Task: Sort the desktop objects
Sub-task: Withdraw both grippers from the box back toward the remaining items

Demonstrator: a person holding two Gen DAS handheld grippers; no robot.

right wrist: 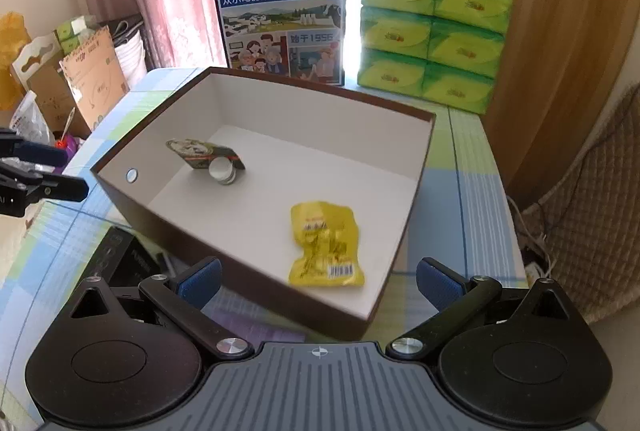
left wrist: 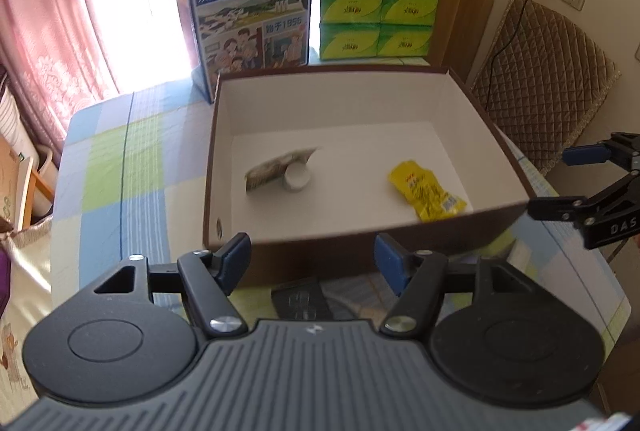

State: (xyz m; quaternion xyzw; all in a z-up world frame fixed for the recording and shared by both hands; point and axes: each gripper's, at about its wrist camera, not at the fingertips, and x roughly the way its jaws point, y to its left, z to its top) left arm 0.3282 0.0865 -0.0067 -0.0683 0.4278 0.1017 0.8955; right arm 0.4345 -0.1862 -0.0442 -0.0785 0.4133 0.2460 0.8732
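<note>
Left gripper (left wrist: 313,258) and right gripper (right wrist: 318,281) both gape empty beside the box (left wrist: 432,231) holding a yellow packet (right wrist: 326,245)

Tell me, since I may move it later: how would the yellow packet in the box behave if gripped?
The yellow packet looks like crinkled, glossy film, so it would probably flex and could slip between fingers. It lies flat on the box floor, so it is unlikely to roll.
</note>
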